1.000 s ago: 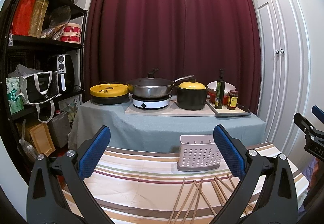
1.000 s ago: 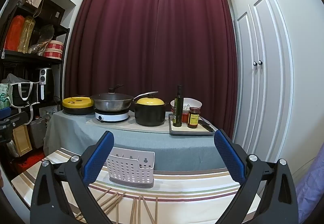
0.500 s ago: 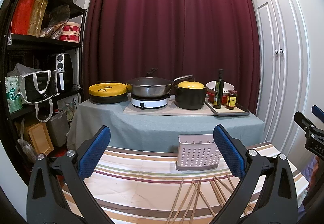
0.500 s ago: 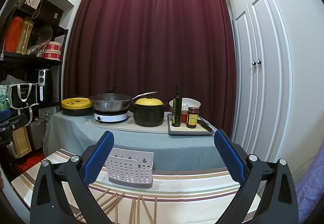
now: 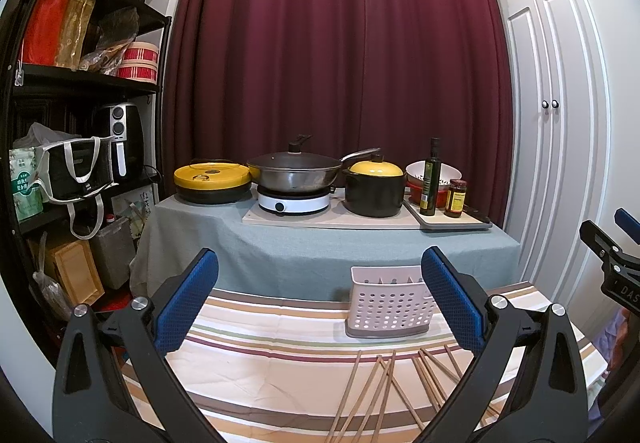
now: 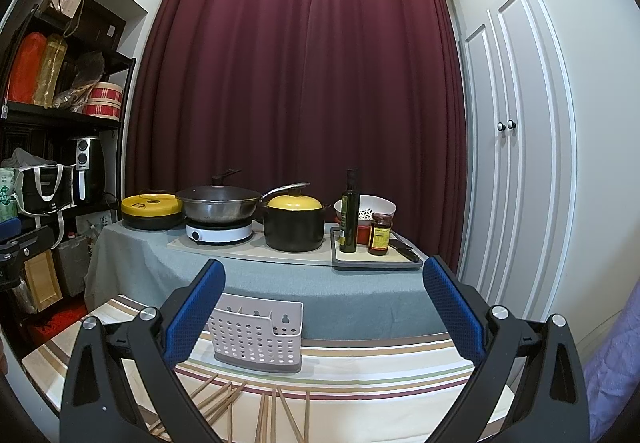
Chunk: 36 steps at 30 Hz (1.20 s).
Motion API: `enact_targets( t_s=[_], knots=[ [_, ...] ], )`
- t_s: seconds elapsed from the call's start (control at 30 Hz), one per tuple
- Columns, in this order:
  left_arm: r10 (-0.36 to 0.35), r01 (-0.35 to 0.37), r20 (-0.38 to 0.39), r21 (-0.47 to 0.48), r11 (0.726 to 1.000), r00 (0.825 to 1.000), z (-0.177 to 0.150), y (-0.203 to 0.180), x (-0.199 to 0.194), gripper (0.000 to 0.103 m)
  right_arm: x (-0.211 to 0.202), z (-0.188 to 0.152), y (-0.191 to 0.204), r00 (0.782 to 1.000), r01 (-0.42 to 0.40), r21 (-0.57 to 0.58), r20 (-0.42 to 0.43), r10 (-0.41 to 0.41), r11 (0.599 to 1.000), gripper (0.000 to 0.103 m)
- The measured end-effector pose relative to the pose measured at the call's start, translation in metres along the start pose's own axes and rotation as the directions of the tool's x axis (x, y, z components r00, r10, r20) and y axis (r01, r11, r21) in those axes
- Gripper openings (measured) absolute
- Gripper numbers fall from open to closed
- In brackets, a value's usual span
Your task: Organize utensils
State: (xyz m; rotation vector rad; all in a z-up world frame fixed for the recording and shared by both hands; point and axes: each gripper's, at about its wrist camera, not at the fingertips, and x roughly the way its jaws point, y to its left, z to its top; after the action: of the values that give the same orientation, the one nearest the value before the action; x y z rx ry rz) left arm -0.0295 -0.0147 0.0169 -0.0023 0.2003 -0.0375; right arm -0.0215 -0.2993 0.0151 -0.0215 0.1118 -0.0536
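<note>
On the striped worktop [image 5: 280, 327], wooden chopsticks [image 5: 384, 387] lie scattered just in front of the perforated utensil holder [image 5: 390, 303]. Only the right wrist view shows the holder's keyhole side [image 6: 285, 319]. Both the left claw [image 5: 320, 299] and right claw [image 6: 324, 311] hang spread and empty, with bare cloth beside the holder.

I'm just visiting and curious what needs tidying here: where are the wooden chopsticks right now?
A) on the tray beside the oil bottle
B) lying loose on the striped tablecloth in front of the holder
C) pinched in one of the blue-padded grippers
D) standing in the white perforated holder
B: the chopsticks lie scattered flat on the striped tablecloth in front of the white holder, and both the left gripper and the right gripper are open and empty.
</note>
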Motion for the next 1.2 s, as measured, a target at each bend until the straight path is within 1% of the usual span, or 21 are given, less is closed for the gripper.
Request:
enact_targets(
  t_s=[0.23,0.5,0.83,0.93,1.07,1.2],
  knots=[
    [-0.001,0.001,0.000,-0.001,1.000,1.000,0.001,0.000,0.000,0.099,0.000,0.000,-0.001,1.000,-0.001,-0.001,-0.001,0.001,1.000,0.097],
    [-0.008,0.008,-0.004,-0.004,1.000,1.000,-0.002,-0.011,0.005,0.099,0.000,-0.003,0.000,1.000,-0.001,-0.002,0.002,0.001,1.000,0.097],
    [-0.013,0.013,-0.003,-0.006,1.000,1.000,-0.004,-0.012,0.006,0.099,0.000,-0.005,0.000,1.000,-0.001,-0.003,0.005,0.001,1.000,0.097],
    [-0.017,0.017,-0.016,-0.004,1.000,1.000,-0.011,-0.016,0.014,0.099,0.001,-0.005,0.000,1.000,-0.005,-0.001,0.004,0.005,1.000,0.097],
    [-0.037,0.037,-0.049,-0.007,0.999,0.998,-0.030,-0.015,0.029,0.099,0.011,-0.015,-0.008,0.999,-0.043,0.011,-0.023,0.043,0.999,0.097],
    [-0.049,0.049,-0.122,-0.004,0.999,0.991,-0.062,-0.012,0.052,0.099,0.024,-0.047,-0.016,0.996,-0.045,0.002,-0.078,0.045,0.999,0.097]
  ],
)
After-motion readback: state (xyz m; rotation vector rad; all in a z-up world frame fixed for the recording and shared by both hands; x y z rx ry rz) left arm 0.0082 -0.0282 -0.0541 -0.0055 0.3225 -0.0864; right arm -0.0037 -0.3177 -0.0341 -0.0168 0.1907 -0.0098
